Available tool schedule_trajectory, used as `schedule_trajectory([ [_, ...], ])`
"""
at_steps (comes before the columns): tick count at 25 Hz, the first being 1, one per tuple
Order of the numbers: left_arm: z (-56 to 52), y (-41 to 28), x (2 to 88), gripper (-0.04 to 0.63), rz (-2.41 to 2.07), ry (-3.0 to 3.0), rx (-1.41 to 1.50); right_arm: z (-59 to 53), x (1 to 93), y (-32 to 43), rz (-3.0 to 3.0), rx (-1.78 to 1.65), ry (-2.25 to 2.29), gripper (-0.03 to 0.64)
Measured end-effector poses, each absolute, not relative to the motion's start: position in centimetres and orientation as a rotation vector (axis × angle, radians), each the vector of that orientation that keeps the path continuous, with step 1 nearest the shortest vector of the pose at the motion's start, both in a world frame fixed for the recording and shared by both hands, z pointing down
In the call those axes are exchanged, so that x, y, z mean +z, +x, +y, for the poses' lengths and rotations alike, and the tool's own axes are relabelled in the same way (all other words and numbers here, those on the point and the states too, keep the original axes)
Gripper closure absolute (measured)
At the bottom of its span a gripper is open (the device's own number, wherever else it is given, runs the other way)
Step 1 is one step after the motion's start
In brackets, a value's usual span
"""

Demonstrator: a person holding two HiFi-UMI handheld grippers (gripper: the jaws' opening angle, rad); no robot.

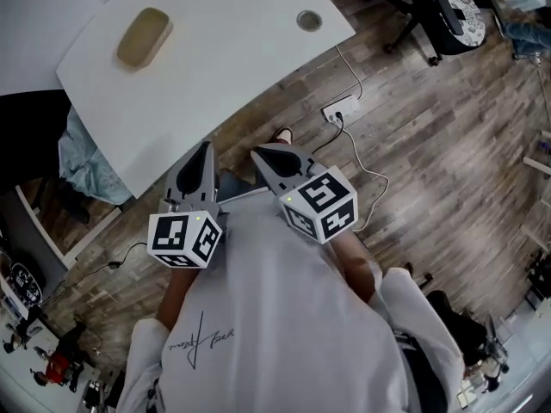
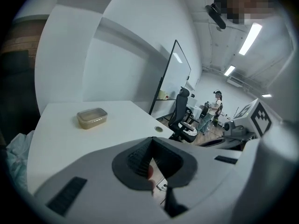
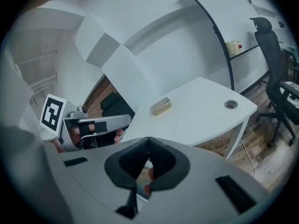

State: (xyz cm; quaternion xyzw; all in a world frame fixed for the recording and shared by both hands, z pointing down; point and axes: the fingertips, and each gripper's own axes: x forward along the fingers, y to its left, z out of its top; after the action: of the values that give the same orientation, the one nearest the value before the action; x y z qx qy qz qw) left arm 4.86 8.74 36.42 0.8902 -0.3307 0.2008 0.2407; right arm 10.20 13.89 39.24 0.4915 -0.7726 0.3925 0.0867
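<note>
Both grippers are held close to the person's chest above the wooden floor, a little short of the white table (image 1: 215, 76). My left gripper (image 1: 207, 148) (image 2: 150, 142) has its jaws closed to a point, with nothing between them. My right gripper (image 1: 256, 154) (image 3: 148, 142) is also shut and empty, and sits just right of the left one. A tan lidded container (image 1: 145, 37) (image 2: 92, 117) (image 3: 160, 106) lies on the table's far left part, well away from both grippers. Each gripper view shows the other gripper and its marker cube at one side.
A round cable grommet (image 1: 309, 20) (image 3: 231, 104) sits in the table's right corner. A power strip (image 1: 338, 110) with a white cable lies on the floor. An office chair (image 1: 448, 7) (image 2: 183, 118) stands to the right. A whiteboard (image 2: 175, 73) and a distant person (image 2: 216, 104) are behind.
</note>
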Motion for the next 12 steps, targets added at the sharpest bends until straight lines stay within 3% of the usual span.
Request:
schedule_trajectory([
  [12, 6.3, 4.1, 38.4, 0.592, -1.099, 2.260, 0.504, 9.1, 40.4, 13.2, -2.360, 1.074, 1.359, 0.609],
])
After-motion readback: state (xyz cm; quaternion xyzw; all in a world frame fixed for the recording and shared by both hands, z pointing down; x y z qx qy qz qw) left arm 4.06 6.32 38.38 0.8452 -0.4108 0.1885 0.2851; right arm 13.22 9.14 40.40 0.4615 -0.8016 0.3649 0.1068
